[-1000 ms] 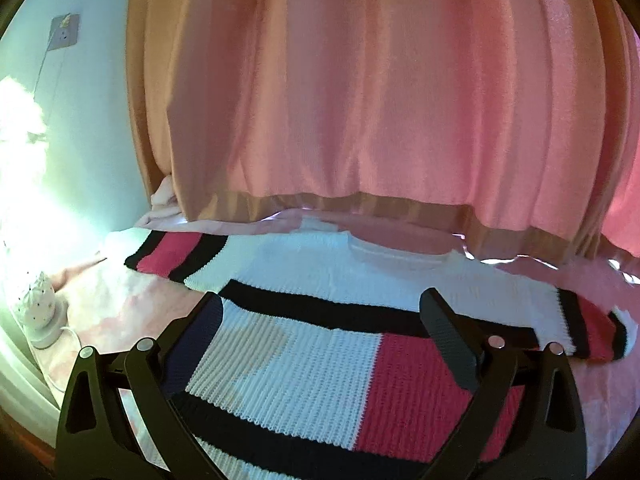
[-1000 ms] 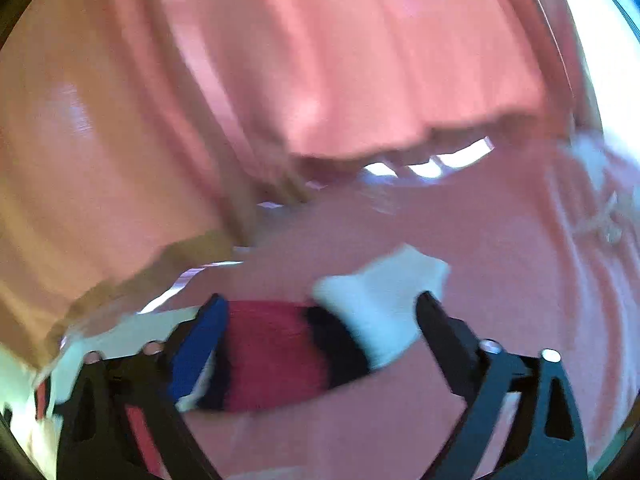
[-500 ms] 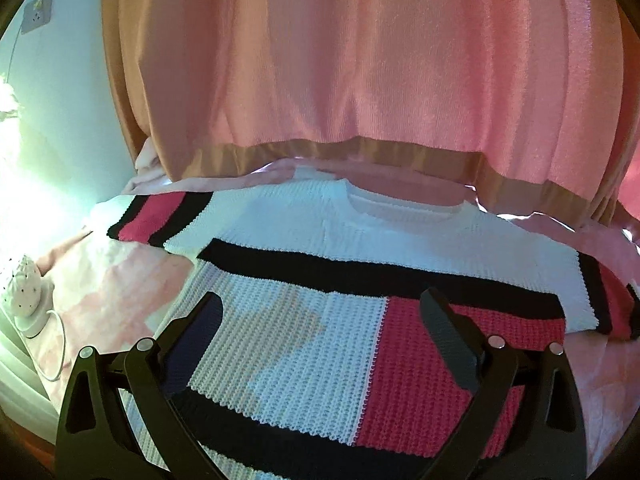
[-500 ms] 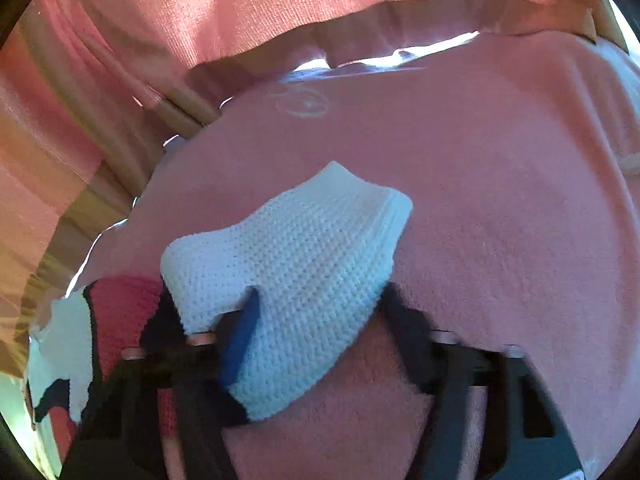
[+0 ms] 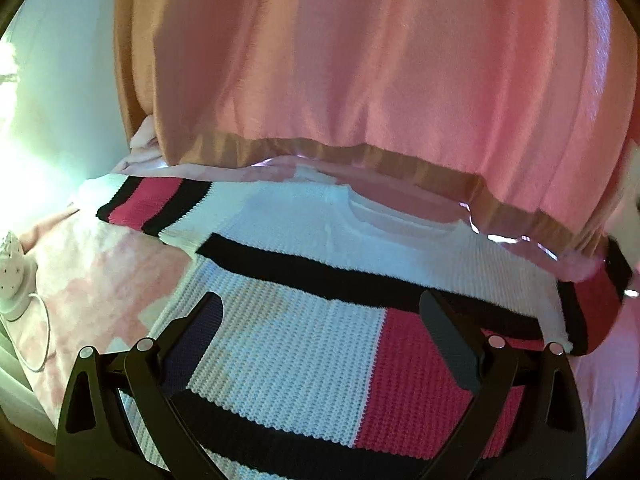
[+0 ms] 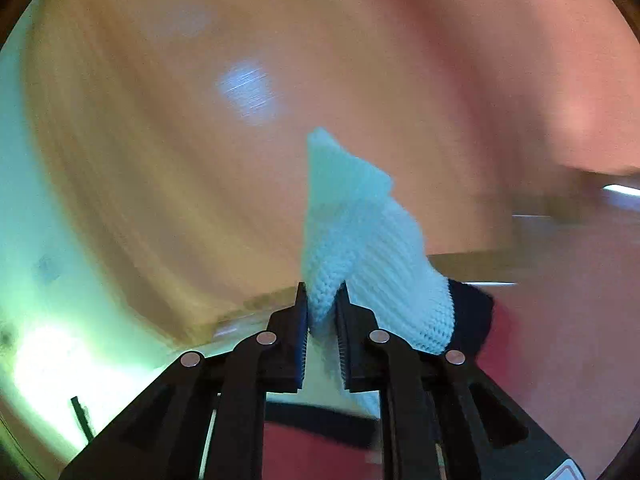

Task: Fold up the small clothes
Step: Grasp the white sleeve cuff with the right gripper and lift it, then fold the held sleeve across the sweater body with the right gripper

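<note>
A knitted sweater (image 5: pixel 288 344) in white, black and pink blocks lies flat on a pink blanket (image 5: pixel 92 280), neck toward the curtain. Its left sleeve (image 5: pixel 152 204) lies spread out to the left. My left gripper (image 5: pixel 320 300) hovers open just above the sweater's body, with nothing between its fingers. In the blurred right wrist view, my right gripper (image 6: pixel 322 292) is shut on the white cuff (image 6: pixel 360 232) of the right sleeve. The cuff stands up from the jaws, and the sleeve's black and pink bands trail off to the right.
A pink curtain (image 5: pixel 360 80) with a tan hem hangs right behind the sweater's neck. A small white device (image 5: pixel 12 280) with a cable sits at the blanket's left edge. A pale wall (image 5: pixel 60 80) stands at the far left.
My right gripper closed on the white cuff and lifted it off the blanket, swinging toward the curtain. My left gripper moved forward and lower over the sweater.
</note>
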Tool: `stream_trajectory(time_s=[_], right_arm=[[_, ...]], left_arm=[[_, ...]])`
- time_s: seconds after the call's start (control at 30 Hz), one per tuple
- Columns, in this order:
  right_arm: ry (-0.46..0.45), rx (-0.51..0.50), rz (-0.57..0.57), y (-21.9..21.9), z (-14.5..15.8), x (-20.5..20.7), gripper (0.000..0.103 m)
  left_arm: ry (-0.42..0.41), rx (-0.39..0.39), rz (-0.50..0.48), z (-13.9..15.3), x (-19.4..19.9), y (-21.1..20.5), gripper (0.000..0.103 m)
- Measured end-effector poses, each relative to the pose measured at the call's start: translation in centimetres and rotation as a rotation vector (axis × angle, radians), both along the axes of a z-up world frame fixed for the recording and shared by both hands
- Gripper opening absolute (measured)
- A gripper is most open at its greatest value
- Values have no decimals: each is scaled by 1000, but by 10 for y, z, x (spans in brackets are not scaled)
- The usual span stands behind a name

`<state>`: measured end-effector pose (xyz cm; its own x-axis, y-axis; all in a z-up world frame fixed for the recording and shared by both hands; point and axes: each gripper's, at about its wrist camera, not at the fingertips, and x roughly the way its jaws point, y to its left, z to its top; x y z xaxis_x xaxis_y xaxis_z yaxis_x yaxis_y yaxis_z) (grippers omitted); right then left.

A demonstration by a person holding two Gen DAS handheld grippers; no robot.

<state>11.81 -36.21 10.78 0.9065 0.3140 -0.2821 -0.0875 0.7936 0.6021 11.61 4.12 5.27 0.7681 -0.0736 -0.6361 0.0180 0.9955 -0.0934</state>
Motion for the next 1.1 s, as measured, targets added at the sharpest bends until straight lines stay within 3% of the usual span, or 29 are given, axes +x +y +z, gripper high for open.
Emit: stream_trajectory(time_s=[0.1, 0.13, 0.17, 0.2, 0.27, 0.37, 0.43, 0.5, 0.57, 0.67, 0.77, 0.83, 0.87, 0.9, 0.93, 1.0, 1.07, 1.1], right_arm=[[-37, -65, 172, 92, 21, 32, 33], [-54, -102, 177, 106, 28, 31, 34], [-87, -153, 168, 116, 39, 23, 43], [-96, -172, 157, 115, 43, 15, 60], [-75, -233, 106, 109, 44, -3, 72], [70, -416, 0, 85, 12, -34, 72], [161, -478, -34, 76, -18, -41, 72], [287, -486, -56, 61, -61, -45, 72], [445, -430, -28, 48, -99, -32, 72], [476, -478, -18, 48, -116, -20, 72], [511, -507, 12, 50, -132, -14, 72], [532, -471, 24, 53, -140, -9, 71], [536, -448, 21, 51, -143, -7, 69], [534, -432, 22, 52, -147, -2, 62], [529, -415, 26, 55, -146, 2, 57], [522, -405, 18, 58, -148, 7, 30], [500, -409, 1, 62, -144, 13, 11], [468, -396, -10, 61, -135, 12, 11]], left_arm=[[22, -40, -2, 0, 6, 10, 97], [30, -57, 2, 0, 8, 15, 97], [43, -83, 2, -1, 12, 20, 97], [55, -104, 2, -1, 14, 23, 97], [84, -163, -9, -3, 22, 29, 97], [125, -223, -14, -12, 40, 28, 98], [191, -250, -50, -24, 58, 21, 98], [241, -242, -59, -37, 75, 13, 97], [251, -225, -47, -50, 87, 5, 97], [291, -147, -86, -70, 107, -16, 91], [329, -114, -117, -89, 119, -33, 74], [385, -131, -151, -103, 129, -42, 44], [406, -140, -156, -108, 133, -44, 35], [416, -146, -150, -113, 136, -45, 19], [401, -145, -138, -113, 138, -45, 10], [367, -169, -140, -106, 140, -44, 6], [317, -186, -142, -92, 139, -40, 6], [277, -188, -138, -80, 137, -36, 5]])
